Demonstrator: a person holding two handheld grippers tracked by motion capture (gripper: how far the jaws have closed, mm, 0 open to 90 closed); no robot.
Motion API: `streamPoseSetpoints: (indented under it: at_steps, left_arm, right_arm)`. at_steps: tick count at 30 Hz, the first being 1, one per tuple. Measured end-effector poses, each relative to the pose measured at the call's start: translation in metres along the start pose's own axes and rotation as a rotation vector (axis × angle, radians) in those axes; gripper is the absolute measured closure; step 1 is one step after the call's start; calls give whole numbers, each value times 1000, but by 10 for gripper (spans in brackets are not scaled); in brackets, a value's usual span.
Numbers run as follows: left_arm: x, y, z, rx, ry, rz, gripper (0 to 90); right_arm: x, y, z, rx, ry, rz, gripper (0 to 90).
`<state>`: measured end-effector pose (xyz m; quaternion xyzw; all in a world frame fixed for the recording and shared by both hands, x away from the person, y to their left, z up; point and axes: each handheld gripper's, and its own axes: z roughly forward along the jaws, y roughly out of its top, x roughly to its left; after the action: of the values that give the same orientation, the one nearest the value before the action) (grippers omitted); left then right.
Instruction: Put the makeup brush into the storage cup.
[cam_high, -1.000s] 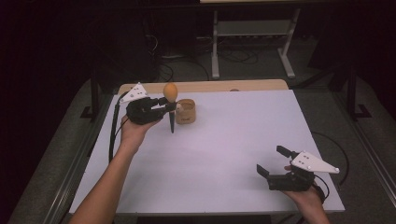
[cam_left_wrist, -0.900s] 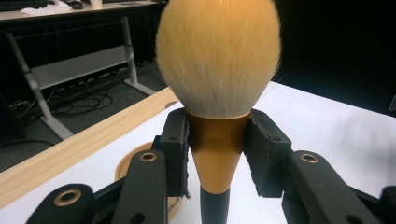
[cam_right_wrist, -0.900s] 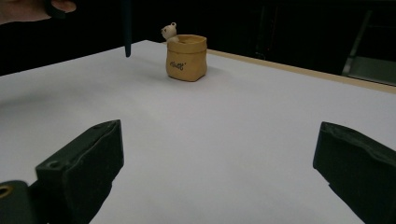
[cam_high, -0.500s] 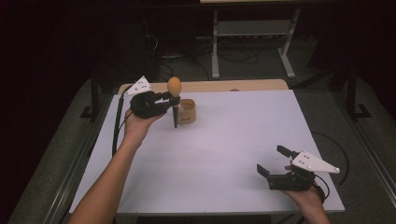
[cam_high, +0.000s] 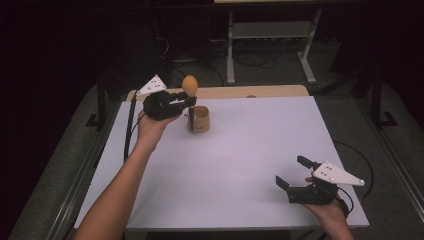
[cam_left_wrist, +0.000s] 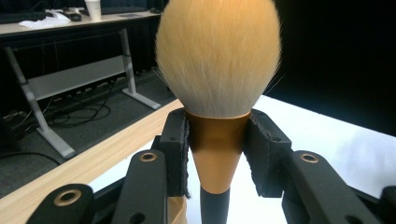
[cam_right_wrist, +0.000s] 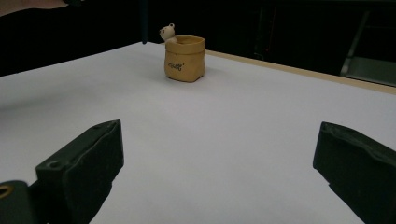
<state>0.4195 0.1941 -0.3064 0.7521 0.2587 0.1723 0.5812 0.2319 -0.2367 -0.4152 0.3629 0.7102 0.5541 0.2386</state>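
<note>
My left gripper (cam_high: 188, 101) is shut on a makeup brush (cam_high: 189, 84) at its gold collar, held upright at the far left of the table. In the left gripper view the pads clamp the collar of the brush (cam_left_wrist: 218, 60) below its cream bristles, with my left gripper (cam_left_wrist: 217, 140) seen from behind. The black handle hangs down close beside a small tan pot (cam_high: 200, 120). A little bear figure sits on the rim of the pot (cam_right_wrist: 185, 59). My right gripper (cam_high: 290, 171) rests open near the front right, with nothing between its jaws (cam_right_wrist: 219, 172).
The white tabletop (cam_high: 250, 150) has a wooden strip (cam_high: 270, 91) along its far edge. A grey desk frame (cam_high: 270, 30) and cables stand on the dark floor beyond. Metal rails run along both sides of the table.
My left hand has lifted the brush a little and carried it slightly to the right, toward the pot. The right gripper has stayed where it was.
</note>
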Motion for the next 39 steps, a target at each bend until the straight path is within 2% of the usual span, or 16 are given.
streamPoseSetpoints:
  at_steps: [15,21,39]
  left_arm:
    - [3,5,13,-19,18,12,622]
    - [7,7,18,-60,29,-3,622]
    - [12,8,32,-85,52,16,622]
  right_arm:
    - [0,0,0,3,-1,-1,13]
    - [1,0,0,1,0,6,13]
    - [0,0,1,0,1,-6,13]
